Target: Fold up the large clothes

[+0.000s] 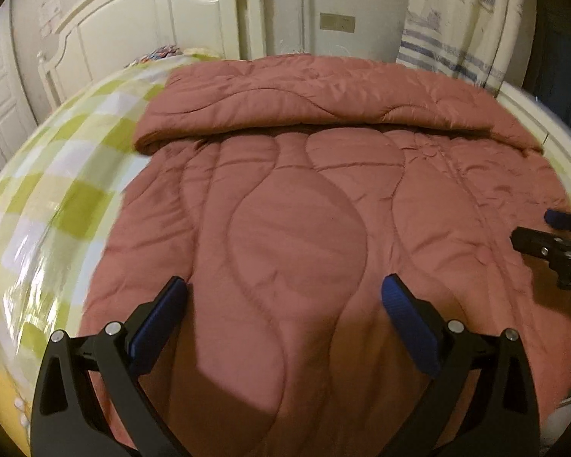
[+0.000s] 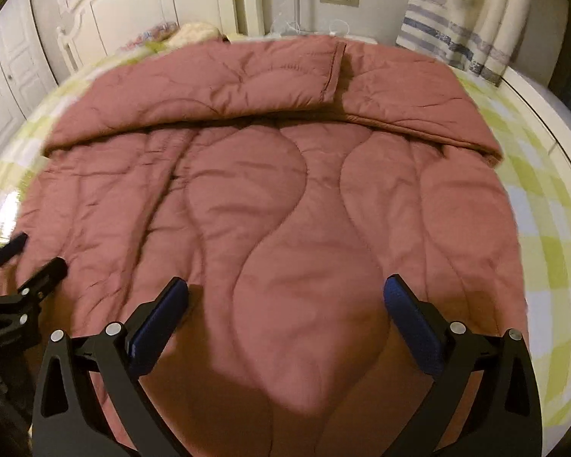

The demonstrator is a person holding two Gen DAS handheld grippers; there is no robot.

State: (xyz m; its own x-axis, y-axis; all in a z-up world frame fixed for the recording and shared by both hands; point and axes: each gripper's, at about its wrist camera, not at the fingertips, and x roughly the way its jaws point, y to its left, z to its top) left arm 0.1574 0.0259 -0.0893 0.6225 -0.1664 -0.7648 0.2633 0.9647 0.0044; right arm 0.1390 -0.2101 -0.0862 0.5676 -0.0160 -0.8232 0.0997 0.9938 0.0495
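A large dusty-pink quilted garment [image 1: 304, 205] lies spread on the bed, its far part folded back toward me in a thick band [image 1: 323, 99]. It also fills the right wrist view [image 2: 278, 198], with the same folded band [image 2: 247, 91] at the far side. My left gripper [image 1: 285, 289] is open and empty, hovering over the garment's near part. My right gripper [image 2: 285, 289] is open and empty too, over the near part further right. The right gripper shows at the right edge of the left wrist view [image 1: 552, 236]; the left one shows at the left edge of the right wrist view [image 2: 19, 262].
The bed has a green-and-white checked sheet [image 1: 57, 198] [image 2: 544, 228]. A cream headboard [image 1: 133, 30] and white cupboard doors [image 2: 11, 76] stand at the far left. A striped curtain [image 1: 449, 49] hangs at the far right. A pillow [image 2: 194, 32] lies by the headboard.
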